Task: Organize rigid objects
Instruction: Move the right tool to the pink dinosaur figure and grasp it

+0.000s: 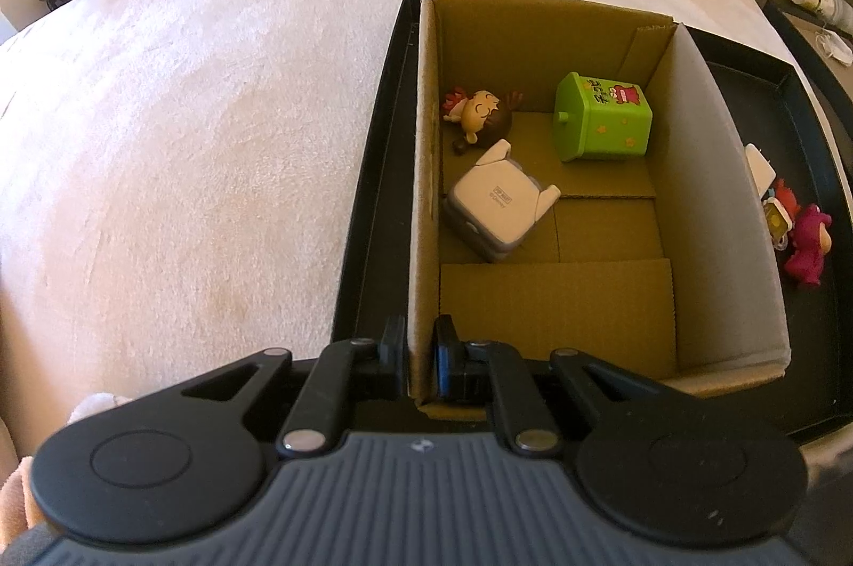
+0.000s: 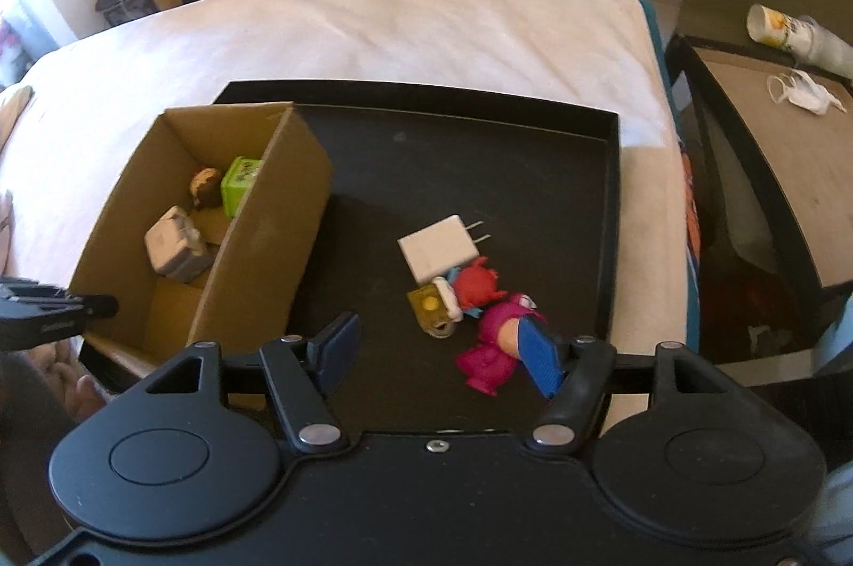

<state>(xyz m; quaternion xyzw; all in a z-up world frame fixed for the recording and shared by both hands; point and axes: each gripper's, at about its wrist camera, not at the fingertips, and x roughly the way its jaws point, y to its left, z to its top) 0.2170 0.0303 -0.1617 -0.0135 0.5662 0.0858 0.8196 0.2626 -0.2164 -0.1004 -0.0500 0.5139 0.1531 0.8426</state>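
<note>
A cardboard box (image 1: 693,214) stands in the left part of a black tray (image 2: 533,123) on the bed. In the box lie a doll figure (image 1: 480,113), a white-grey cube toy (image 1: 496,209) and a green bin toy (image 1: 602,118). My left gripper (image 1: 421,353) is shut on the box's near left wall (image 1: 424,193). On the tray floor lie a white charger (image 2: 440,246), a red figure (image 2: 474,286), a yellow piece (image 2: 429,305) and a magenta bear (image 2: 493,347). My right gripper (image 2: 442,347) is open, just above the bear.
The white blanket (image 1: 186,113) covers the bed around the tray. A dark side table (image 2: 773,161) with cups (image 2: 789,30) and a mask stands to the right. Shelves and slippers lie beyond the bed's far edge.
</note>
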